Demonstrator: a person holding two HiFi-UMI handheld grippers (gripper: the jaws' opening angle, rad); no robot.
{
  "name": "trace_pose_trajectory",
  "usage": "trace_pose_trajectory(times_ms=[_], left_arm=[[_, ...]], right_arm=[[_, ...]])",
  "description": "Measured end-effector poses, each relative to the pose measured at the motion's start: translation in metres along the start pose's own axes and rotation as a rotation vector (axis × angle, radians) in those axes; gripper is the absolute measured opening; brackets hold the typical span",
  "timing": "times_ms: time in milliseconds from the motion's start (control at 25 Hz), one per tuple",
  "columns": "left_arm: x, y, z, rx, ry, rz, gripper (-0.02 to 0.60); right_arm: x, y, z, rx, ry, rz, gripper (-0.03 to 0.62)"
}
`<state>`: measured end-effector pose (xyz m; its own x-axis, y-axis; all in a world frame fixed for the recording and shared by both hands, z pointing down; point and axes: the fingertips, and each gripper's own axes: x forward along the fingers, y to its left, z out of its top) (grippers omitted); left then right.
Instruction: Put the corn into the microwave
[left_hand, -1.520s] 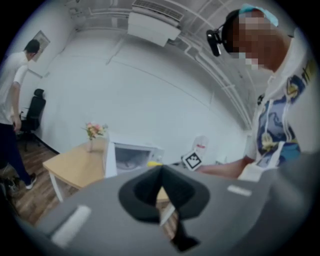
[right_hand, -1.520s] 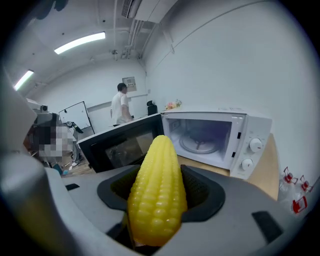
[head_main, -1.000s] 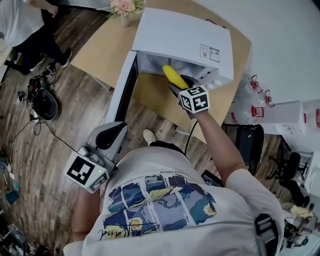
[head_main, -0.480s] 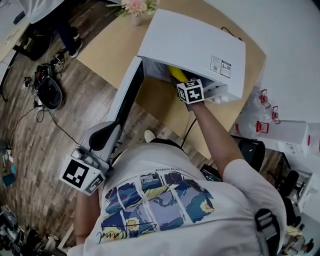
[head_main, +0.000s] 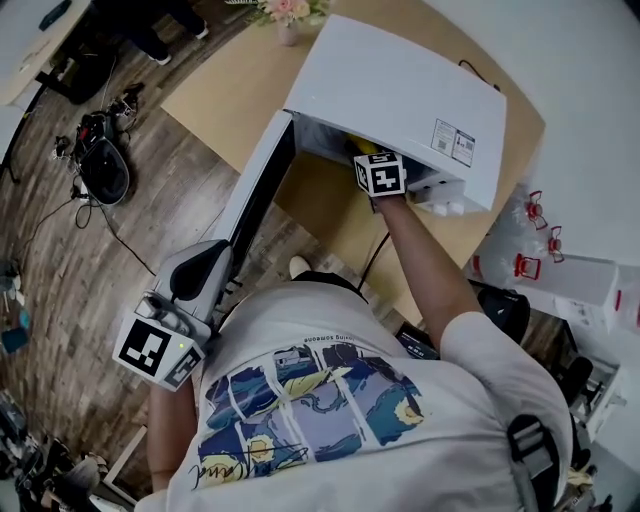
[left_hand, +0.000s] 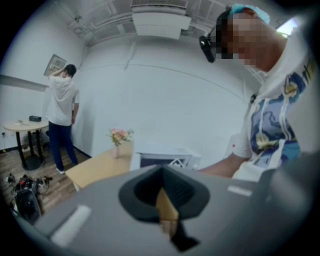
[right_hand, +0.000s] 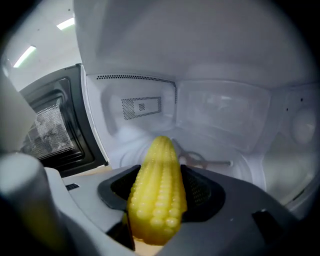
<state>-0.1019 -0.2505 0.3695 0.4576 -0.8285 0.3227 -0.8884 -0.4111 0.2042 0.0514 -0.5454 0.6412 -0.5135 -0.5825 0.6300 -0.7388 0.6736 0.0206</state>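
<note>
The corn, clamped in the right gripper's jaws, points into the open microwave above its turntable. It is best lowered flat at the turntable's centre before release. The left gripper hangs empty, jaws together. The microwave sits toward the wooden table's right edge, with flowers at the far edge.

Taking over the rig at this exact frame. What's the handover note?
Right claw: shut on the corn, reached past the open door into the microwave. The corn is held above the microwave's floor, not set down.
Left claw: shut, empty, held low at the person's left, off the table.
Done: door open, corn picked up and brought inside.
Left: lower the corn, open the right claw, pull it out.
</note>
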Motion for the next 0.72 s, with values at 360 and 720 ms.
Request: trace_pose_trajectory(times_ms=[360,720], left_arm=[[-0.0056,0.0043,-0.0016,-0.021,0.009,0.027,0.009],[-0.0046,0.001,-0.0059,-0.027,0.019,0.009,0.009]], right_arm=[[0.0018,0.0018,0.0006,0.007,0.055,-0.021,0.252],[0.0001,-0.0007,-0.0007,0.015,0.053,-0.028,0.253]])
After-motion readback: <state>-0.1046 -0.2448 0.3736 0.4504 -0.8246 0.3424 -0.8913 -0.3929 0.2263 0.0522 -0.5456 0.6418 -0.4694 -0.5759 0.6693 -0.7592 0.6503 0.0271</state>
